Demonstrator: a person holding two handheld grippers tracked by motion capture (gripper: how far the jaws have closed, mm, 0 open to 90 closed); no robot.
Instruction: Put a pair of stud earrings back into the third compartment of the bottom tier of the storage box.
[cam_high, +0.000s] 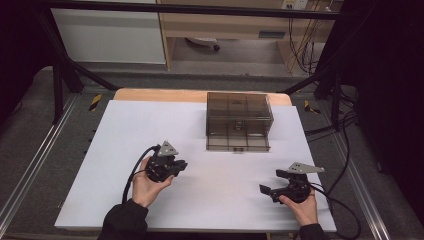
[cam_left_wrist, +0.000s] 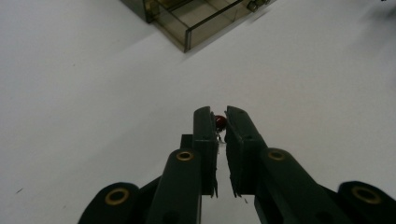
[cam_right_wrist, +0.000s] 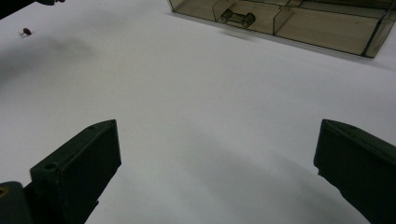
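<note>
Carrying step in hand: the left gripper (cam_high: 181, 166), left of centre in the high view, is pinching a small dark-red bead-like piece (cam_left_wrist: 220, 122) between its nearly closed jaws, the piece sitting at the very tips in the middle of the left gripper view. The right gripper (cam_high: 270, 186), at the lower right of the high view, is resting with jaws spread wide and holding nothing. The smoky clear drawer box (cam_high: 239, 120) is standing at the upper centre of the high view, on the white table sheet (cam_high: 125, 145), one drawer handle (cam_right_wrist: 238, 18) facing the grippers. Judged next move: the piece is probably heading for the box, calling for a steady pinch and an approach toward the box front. Open sheet is lying between grippers and box; the sheet's edges are well apart from both hands.
</note>
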